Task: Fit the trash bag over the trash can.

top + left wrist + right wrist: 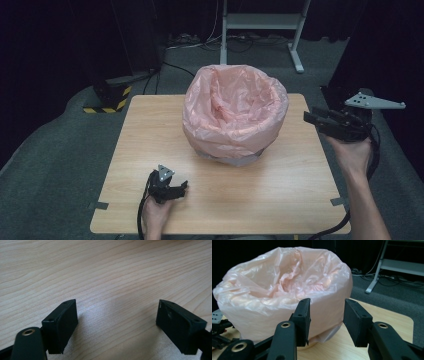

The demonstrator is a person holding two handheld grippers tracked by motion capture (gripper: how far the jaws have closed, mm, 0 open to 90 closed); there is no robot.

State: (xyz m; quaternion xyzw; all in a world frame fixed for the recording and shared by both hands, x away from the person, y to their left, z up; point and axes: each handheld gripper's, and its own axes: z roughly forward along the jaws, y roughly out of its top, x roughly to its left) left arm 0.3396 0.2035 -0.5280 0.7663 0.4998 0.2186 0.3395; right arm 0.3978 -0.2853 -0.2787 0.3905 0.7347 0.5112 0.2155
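While the light wooden table (280,200) spreads beneath me, the bin lined with a crinkled pink plastic bag (235,110) sits ahead of my right gripper (325,322), jaws parted, empty; my left gripper (116,322) gapes wide over bare wood.

The high view looks forward and down on the whole worktop (220,195), with the pink-lined bin (235,112) at frame centre. The left gripper view hangs close over bare wood. The right gripper view faces the bin (284,292) level and near; both share that bin and the worktop.
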